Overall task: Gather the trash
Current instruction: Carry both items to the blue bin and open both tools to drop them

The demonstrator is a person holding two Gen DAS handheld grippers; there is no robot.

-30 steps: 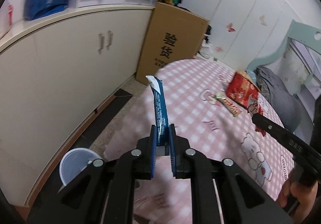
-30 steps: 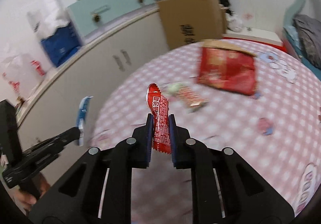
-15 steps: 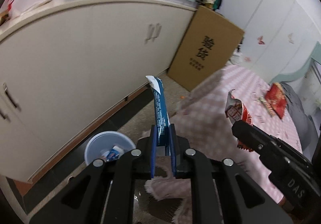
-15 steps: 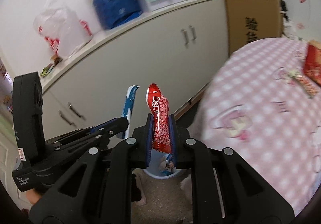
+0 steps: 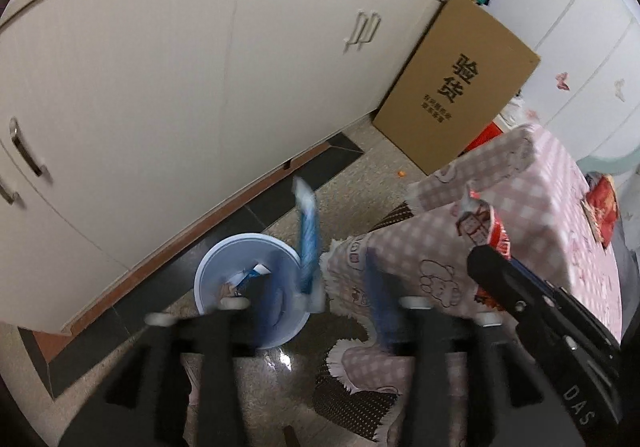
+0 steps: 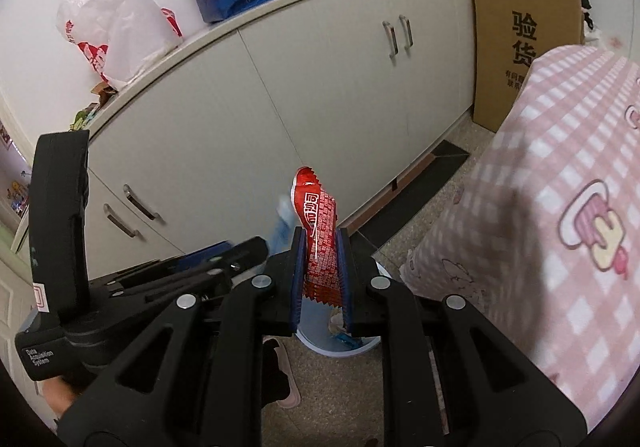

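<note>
A: Your left gripper (image 5: 316,299) jaws are opening; blue wrapper (image 5: 307,243) loose between them, above the bin (image 5: 212,267) rim. It may fall outside.

B: Right gripper (image 6: 320,267) jaws pinch the red wrapper (image 6: 318,239); release over the bin.

One pale blue bin (image 5: 248,283) stands on the floor. Around it — two wrappers held up, one blue wrapper (image 5: 307,243) and one red wrapper (image 6: 320,243) — plus one cardboard box (image 5: 452,87) well beyond it.
</note>
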